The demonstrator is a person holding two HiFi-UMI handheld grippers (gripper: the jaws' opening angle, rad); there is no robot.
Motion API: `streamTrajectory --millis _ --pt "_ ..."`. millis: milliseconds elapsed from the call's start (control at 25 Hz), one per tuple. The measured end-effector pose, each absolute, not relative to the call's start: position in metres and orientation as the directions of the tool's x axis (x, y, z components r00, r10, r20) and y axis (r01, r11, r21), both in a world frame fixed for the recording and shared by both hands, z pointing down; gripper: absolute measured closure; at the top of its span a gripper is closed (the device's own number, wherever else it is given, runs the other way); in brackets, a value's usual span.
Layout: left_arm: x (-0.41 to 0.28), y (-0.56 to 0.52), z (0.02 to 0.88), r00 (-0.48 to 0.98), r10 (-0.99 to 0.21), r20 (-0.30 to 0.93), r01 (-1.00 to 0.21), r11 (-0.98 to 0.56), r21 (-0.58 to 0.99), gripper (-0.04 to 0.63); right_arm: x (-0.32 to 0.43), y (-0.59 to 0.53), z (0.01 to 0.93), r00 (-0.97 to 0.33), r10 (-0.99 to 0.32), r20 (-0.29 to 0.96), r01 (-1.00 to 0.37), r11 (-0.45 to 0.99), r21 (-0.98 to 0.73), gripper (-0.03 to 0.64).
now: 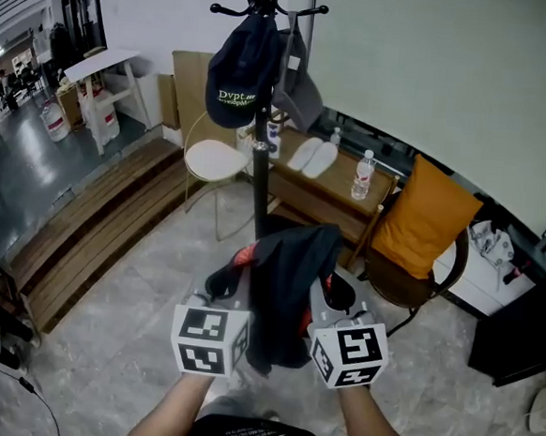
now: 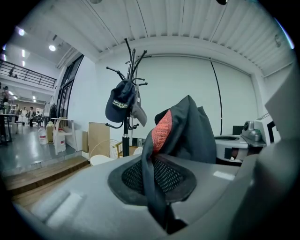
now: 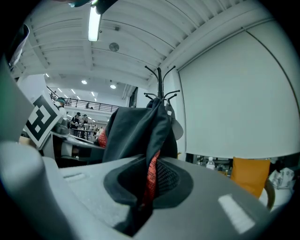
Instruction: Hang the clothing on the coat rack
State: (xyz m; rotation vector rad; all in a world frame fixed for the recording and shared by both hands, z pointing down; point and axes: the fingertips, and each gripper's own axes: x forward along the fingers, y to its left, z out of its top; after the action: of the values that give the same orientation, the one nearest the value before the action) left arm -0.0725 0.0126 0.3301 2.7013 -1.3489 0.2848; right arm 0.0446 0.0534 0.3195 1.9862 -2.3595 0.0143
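A dark garment with a red-orange lining (image 1: 284, 288) hangs between my two grippers, bunched and drooping in front of the coat rack (image 1: 258, 164). My left gripper (image 1: 234, 271) is shut on one edge of the cloth (image 2: 187, 126), pinched between the jaws. My right gripper (image 1: 329, 294) is shut on the other edge (image 3: 136, 131), where the red lining runs into the jaws. The black rack stands a little beyond the garment. It carries a navy cap (image 1: 239, 73) and a grey cap (image 1: 298, 85) on its hooks. Free hooks (image 2: 133, 56) show at the top.
A chair with an orange cushion (image 1: 433, 220) stands to the right of the rack. A white round chair (image 1: 216, 161) is to its left. Behind is a low wooden table (image 1: 337, 184) with a water bottle (image 1: 362, 176) and slippers (image 1: 314, 156). A wooden step (image 1: 93, 226) lies left.
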Motion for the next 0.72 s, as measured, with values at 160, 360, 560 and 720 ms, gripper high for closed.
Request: streamTrajectory --millis 160,360,560,720 --pt "-0.072 -0.020 0.333 0.599 -0.772 0.214 -0.794 -0.607 0.035 0.568 0.046 0.023 0.320 -0.151 -0.987 0.059 -0.988 0.153 0.034 0.591" --pt "-0.070 -0.055 0.329 0.630 -0.749 0.204 -0.771 -0.635 0.050 0.568 0.044 -0.011 0.317 -0.119 -0.991 0.066 -0.992 0.122 0.043 0.591" --pt "-0.080 -0.092 0.319 0.649 -0.737 0.189 -0.756 -0.652 0.055 0.568 0.037 -0.047 0.305 -0.091 -0.994 0.054 -0.995 0.094 0.046 0.591" --pt "-0.084 -0.119 0.312 0.671 -0.720 0.175 -0.737 -0.673 0.056 0.568 0.033 -0.070 0.299 -0.056 -0.997 0.045 -0.997 0.058 0.060 0.591"
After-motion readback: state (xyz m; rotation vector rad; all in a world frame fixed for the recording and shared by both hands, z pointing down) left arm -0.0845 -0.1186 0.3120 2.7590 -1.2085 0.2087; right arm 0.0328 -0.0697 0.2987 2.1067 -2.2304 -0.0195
